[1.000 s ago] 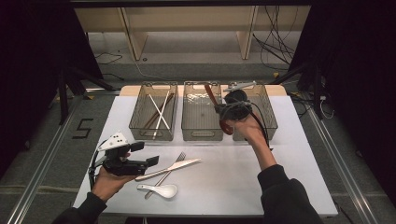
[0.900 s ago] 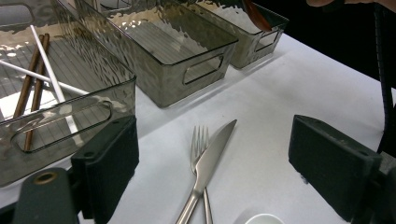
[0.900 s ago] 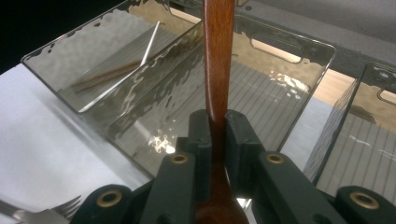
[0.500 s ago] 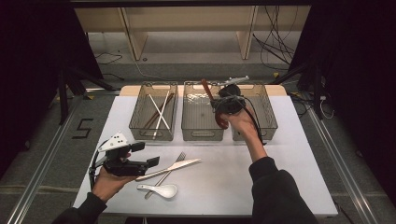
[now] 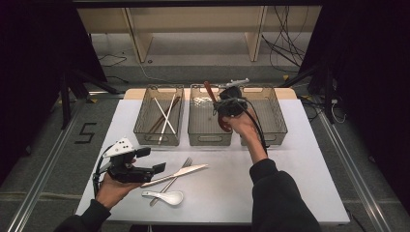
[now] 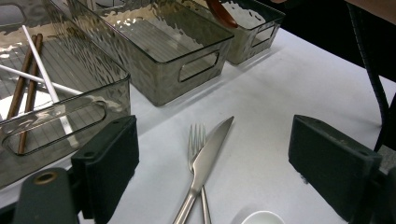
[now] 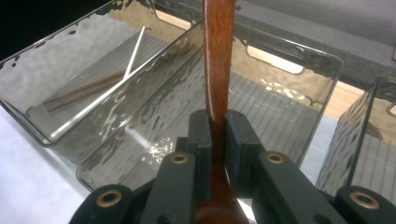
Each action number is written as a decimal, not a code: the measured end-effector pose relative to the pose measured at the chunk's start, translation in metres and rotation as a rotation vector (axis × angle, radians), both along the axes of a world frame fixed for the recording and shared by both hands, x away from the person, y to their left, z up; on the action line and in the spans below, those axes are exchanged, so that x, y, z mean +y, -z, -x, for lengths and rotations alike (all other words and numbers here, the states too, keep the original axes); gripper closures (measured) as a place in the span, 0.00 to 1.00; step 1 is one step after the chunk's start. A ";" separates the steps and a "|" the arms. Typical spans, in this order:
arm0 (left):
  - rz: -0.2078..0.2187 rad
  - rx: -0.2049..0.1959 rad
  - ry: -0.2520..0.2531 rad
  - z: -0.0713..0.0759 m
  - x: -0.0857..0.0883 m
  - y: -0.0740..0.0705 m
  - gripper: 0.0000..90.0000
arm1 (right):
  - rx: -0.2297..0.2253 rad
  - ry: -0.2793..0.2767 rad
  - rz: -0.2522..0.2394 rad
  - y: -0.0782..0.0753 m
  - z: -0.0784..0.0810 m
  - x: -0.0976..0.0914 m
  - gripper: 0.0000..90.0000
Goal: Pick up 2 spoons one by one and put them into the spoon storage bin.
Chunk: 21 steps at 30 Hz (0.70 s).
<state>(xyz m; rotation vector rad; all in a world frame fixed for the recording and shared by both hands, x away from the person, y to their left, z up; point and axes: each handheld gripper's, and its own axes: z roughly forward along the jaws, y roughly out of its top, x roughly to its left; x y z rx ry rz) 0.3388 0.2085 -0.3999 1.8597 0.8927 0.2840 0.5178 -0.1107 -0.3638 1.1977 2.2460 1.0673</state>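
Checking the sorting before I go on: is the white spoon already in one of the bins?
No, the white spoon lies on the table beside the fork.

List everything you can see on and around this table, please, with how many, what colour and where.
Clear ribbed plastic bins: three, smoky grey, in a row at the table's far side.
Chopsticks: white and brown, several, in the left bin.
Brown wooden spoon: one, gripped above the middle bin.
Metal knife: one, silver, near edge.
Metal fork: one, silver, under the knife.
White ceramic soup spoon: one, nearest the person.
White table: one.
Left gripper: black, jaws open.
Right gripper: black, jaws shut on the spoon.
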 end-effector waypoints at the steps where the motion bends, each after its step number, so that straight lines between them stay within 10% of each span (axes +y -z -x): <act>1: 0.000 0.000 0.000 0.000 0.000 0.000 0.18 | 0.000 0.000 0.002 0.001 -0.001 0.001 0.91; 21: -0.015 0.010 0.014 0.000 -0.001 0.001 0.18 | 0.022 0.043 0.013 0.015 -0.012 0.007 0.91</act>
